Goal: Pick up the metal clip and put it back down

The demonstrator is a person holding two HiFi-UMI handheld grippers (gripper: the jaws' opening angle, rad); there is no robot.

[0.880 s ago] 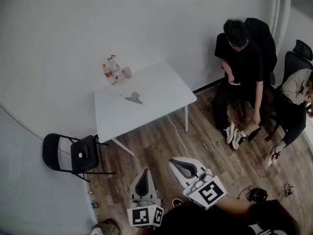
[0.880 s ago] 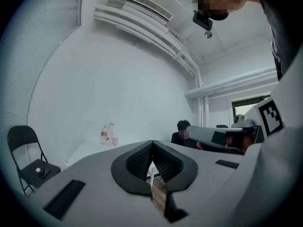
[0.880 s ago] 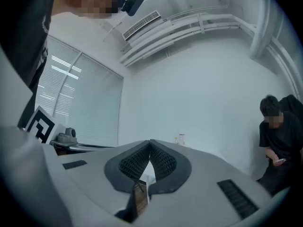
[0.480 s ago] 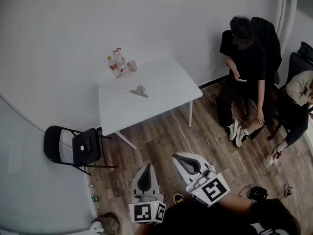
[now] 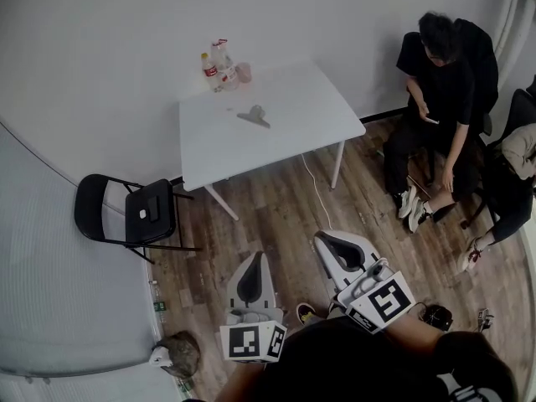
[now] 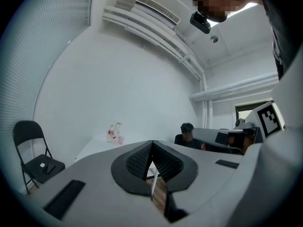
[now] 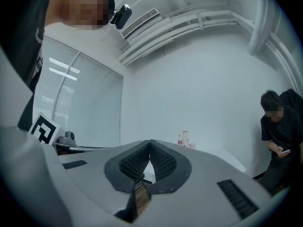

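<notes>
The metal clip (image 5: 254, 116) is a small grey piece and it lies flat on the white tabletop (image 5: 285, 132). It rests in the far half of the surface, a little left of the middle. One end is a thin, flat pointed blade and the other end carries a small raised rounded part. It is near the bottles (image 5: 219, 64) at the far corner but apart from them.

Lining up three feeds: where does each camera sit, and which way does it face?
Head view: on the person's head, steeply down at white table, metal clip; left gripper, right gripper at bottom.
Left gripper view: on that gripper, level, past its shut jaws toward bottles.
Right gripper view: likewise, jaws shut.
All share the bottles.
</notes>
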